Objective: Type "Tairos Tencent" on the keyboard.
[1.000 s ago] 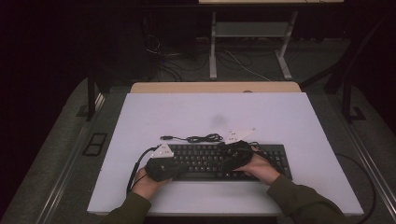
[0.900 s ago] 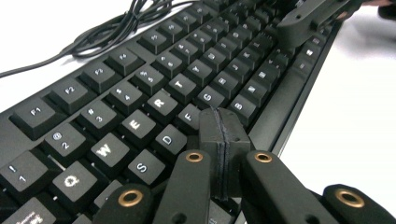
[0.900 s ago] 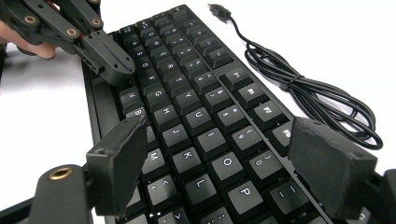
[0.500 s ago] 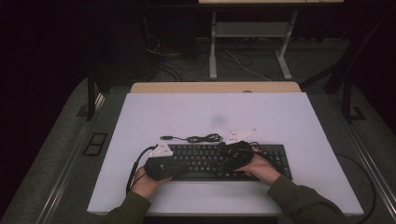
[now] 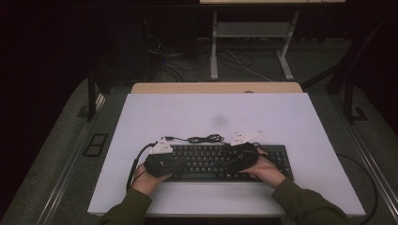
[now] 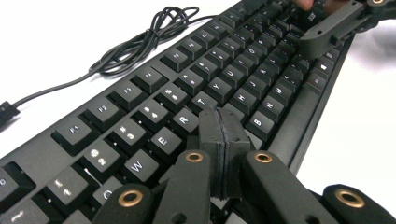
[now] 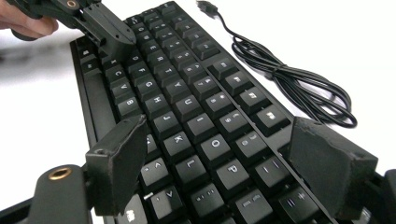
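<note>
A black keyboard point(image 5: 213, 161) lies near the front of the white table point(image 5: 211, 112), and both grippers rest over it. My left gripper point(image 5: 172, 163) sits above the keyboard's left end. In the left gripper view its jaws point(image 6: 224, 122) are shut pad to pad with nothing between them, just above the keys around R and T. My right gripper point(image 5: 233, 158) hovers over the right half. In the right gripper view it point(image 7: 219, 128) stands wide open, its pads point(image 7: 119, 154) spanning several key rows point(image 7: 205, 121) without gripping anything.
The keyboard's black cable point(image 5: 202, 138) lies coiled on the table just behind the keyboard, its plug point(image 5: 167, 138) pointing left. A wooden edge point(image 5: 216, 87) borders the table's far side. Desk legs and loose wires point(image 5: 244, 61) stand on the dark floor beyond.
</note>
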Tool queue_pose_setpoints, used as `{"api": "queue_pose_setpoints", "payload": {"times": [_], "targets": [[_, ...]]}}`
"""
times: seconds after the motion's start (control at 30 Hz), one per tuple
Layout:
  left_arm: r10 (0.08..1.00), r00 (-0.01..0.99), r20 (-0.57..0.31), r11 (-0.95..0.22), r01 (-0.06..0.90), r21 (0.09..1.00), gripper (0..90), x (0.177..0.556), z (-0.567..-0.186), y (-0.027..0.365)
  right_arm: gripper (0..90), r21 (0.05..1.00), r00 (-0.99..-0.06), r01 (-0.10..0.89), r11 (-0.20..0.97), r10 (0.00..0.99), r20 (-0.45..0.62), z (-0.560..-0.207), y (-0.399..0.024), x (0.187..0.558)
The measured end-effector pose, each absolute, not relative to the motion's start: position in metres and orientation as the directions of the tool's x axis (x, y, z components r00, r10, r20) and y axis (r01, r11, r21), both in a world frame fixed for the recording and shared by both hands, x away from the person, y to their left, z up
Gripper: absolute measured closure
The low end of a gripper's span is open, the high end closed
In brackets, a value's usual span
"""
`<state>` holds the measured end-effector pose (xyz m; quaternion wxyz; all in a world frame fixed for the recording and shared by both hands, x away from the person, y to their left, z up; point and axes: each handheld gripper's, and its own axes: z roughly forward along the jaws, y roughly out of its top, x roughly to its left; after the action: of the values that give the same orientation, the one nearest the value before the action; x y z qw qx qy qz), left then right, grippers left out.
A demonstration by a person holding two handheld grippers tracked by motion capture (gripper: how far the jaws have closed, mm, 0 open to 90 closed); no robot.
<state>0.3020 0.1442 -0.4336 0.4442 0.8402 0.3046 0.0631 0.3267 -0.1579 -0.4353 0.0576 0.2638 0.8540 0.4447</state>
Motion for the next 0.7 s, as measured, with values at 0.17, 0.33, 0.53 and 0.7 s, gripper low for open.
{"api": "queue_pose_setpoints", "payload": {"times": [0.17,0.33,0.53,0.7], "targets": [[0.566,0.809,-0.160,-0.423,0.451,0.786,89.1,0.308,-0.433,0.143,19.5,0.790,-0.843,0.410,0.455,0.520,0.138,-0.436,-0.164,0.324],[0.572,0.805,-0.159,-0.421,0.454,0.785,89.1,0.313,-0.433,0.143,19.5,0.791,-0.833,0.418,0.448,0.536,0.136,-0.436,-0.170,0.322],[0.580,0.802,-0.140,-0.435,0.451,0.779,89.1,0.320,-0.434,0.145,19.5,0.791,-0.823,0.425,0.440,0.551,0.136,-0.436,-0.175,0.320],[0.586,0.798,-0.140,-0.437,0.456,0.775,89.1,0.323,-0.436,0.145,19.5,0.790,-0.817,0.430,0.437,0.560,0.135,-0.436,-0.178,0.319]]}}
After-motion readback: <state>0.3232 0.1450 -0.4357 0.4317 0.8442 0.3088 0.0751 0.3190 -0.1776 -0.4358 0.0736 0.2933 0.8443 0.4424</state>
